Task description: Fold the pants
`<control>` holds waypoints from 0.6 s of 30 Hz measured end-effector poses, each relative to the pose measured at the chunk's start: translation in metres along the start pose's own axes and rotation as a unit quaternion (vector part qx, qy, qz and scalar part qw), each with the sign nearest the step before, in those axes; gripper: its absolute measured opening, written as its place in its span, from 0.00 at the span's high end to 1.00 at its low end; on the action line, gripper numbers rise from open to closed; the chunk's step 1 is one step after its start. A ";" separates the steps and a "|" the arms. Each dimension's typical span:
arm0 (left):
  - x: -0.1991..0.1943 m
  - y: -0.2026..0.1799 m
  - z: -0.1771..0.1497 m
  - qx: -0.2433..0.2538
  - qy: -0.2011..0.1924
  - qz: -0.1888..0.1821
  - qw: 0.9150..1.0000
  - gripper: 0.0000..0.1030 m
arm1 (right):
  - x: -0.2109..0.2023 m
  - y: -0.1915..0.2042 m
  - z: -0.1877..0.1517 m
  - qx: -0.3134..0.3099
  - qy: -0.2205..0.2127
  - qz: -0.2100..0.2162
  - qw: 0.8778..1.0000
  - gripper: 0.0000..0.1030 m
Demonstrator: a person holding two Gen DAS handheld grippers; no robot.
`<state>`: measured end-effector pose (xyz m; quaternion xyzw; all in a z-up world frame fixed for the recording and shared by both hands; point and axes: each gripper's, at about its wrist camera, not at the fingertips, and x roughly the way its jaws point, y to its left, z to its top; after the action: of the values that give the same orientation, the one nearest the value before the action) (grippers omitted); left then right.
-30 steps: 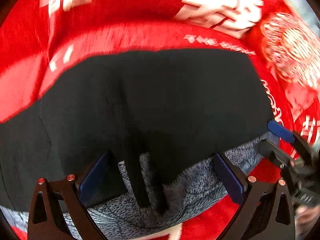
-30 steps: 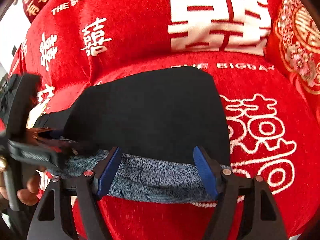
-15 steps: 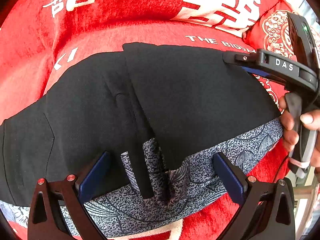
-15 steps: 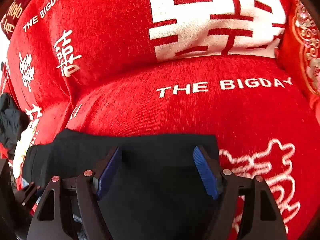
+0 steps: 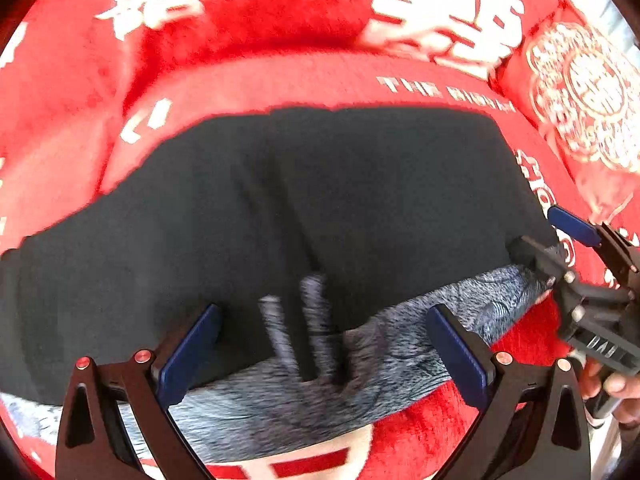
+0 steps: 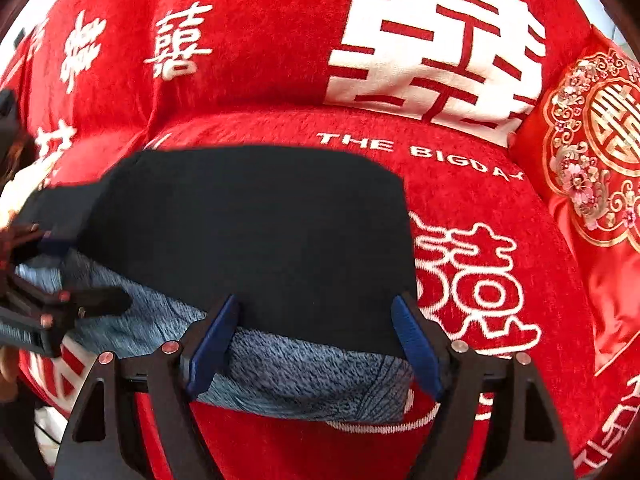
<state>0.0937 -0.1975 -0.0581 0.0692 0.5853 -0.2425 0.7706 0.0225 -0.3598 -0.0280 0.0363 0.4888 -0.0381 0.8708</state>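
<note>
Black pants (image 5: 360,200) lie folded on a red sofa cover, their grey patterned waistband (image 5: 392,364) nearest to me. My left gripper (image 5: 324,356) is open, its blue pads wide apart over the waistband and two drawstrings. In the right wrist view the pants (image 6: 260,232) form a neat black block with the waistband (image 6: 300,376) along the near edge. My right gripper (image 6: 314,346) is open over that band's right end, gripping nothing. Each gripper shows in the other's view: the right gripper (image 5: 552,240) at the band's right corner, the left gripper (image 6: 68,272) at the far left.
The red plush sofa cover (image 6: 460,272) with white characters runs up into a backrest (image 6: 432,48) behind the pants. A red embroidered cushion (image 6: 600,140) leans at the right, also seen as the cushion (image 5: 580,92). A person's hand (image 5: 616,384) holds the right gripper's handle.
Half a second ago the right gripper was pushed far over the pants toward the backrest; it has drawn back to the waistband edge. The left gripper has stayed in place.
</note>
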 end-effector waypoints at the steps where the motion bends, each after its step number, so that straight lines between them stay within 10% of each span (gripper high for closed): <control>1: -0.005 0.004 0.001 -0.004 -0.008 0.004 1.000 0.00 | -0.005 -0.001 0.011 0.016 -0.009 0.008 1.000 0.21; 7: 0.004 0.047 0.001 -0.076 0.015 -0.001 0.997 0.00 | 0.021 0.030 0.066 0.028 0.006 -0.037 0.999 0.20; 11: 0.012 0.050 -0.006 -0.087 0.016 -0.007 0.996 0.00 | 0.071 0.057 0.068 0.000 0.105 -0.083 0.991 0.11; 18: 0.012 0.046 -0.011 -0.080 0.003 0.001 0.997 0.00 | 0.071 0.047 0.059 0.031 0.079 -0.087 0.993 0.01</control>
<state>0.1080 -0.1564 -0.0813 0.0087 0.6053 -0.1939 0.7719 0.1143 -0.3214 -0.0562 0.0237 0.5558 -0.1256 0.8214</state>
